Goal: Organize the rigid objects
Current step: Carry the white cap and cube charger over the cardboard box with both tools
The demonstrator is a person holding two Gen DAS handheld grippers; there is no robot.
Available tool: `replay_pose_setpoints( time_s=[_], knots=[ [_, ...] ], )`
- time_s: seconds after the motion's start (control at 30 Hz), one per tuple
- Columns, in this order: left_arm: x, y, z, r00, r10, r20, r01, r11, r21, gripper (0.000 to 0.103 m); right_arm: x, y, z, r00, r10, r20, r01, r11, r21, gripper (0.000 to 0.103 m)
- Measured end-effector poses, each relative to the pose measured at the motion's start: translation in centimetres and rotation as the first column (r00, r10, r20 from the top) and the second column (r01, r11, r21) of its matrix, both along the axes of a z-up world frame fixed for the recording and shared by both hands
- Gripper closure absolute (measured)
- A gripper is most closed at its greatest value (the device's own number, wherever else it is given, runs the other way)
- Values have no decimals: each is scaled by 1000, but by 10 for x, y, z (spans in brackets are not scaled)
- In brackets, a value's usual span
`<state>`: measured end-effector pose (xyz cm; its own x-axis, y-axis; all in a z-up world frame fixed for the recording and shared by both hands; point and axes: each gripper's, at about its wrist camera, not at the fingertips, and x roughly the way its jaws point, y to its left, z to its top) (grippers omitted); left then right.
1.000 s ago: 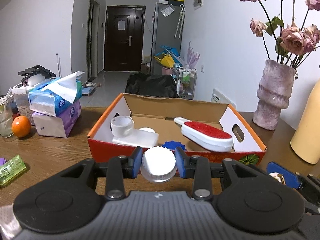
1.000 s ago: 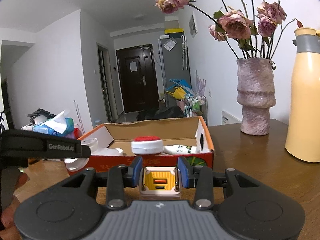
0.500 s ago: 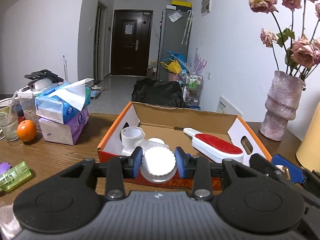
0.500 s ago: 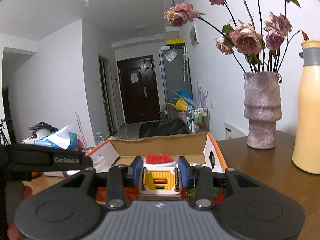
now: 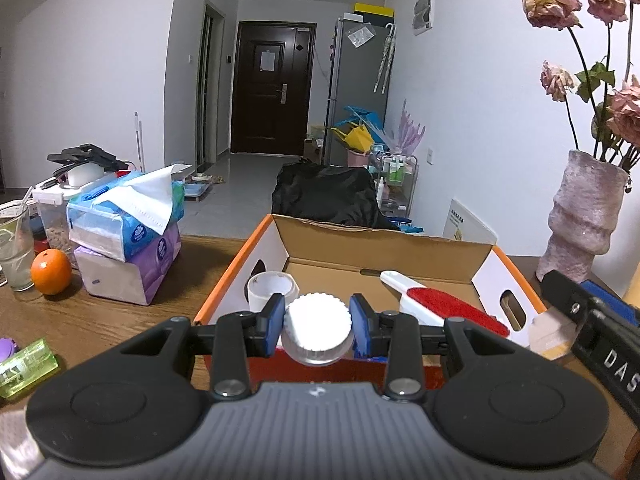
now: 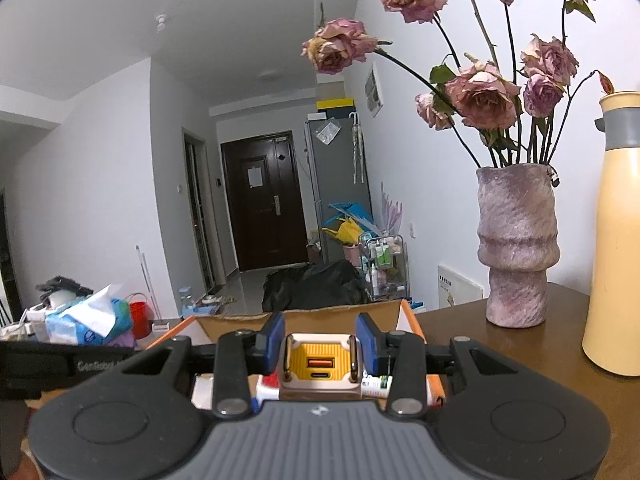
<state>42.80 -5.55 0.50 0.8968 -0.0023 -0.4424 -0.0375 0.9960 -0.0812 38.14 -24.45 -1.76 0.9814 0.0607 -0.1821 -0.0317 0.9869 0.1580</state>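
Jar [image 5: 317, 328] between left gripper [image 5: 317, 326] pads

Ridged white jar [image 5: 317, 330], orange-faced charger [image 6: 319, 366] — perhaps — both clamped.

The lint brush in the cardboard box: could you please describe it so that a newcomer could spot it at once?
Find the open cardboard box with orange edges on the wooden table. Inside, towards its right end, lies the lint brush: a long white plastic body with a red fabric pad. Nothing else in the box is red-faced; the roll of tape opposite is white and round.
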Motion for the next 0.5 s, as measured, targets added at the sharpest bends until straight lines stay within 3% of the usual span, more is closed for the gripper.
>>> replay_pose_setpoints(
  time_s=[0.5],
  knots=[
    [42,-9,-2,1000,7,4,-7,1000,2,66,49,-11,0,1000,-13,-9,13,1000,9,65]
  ],
)
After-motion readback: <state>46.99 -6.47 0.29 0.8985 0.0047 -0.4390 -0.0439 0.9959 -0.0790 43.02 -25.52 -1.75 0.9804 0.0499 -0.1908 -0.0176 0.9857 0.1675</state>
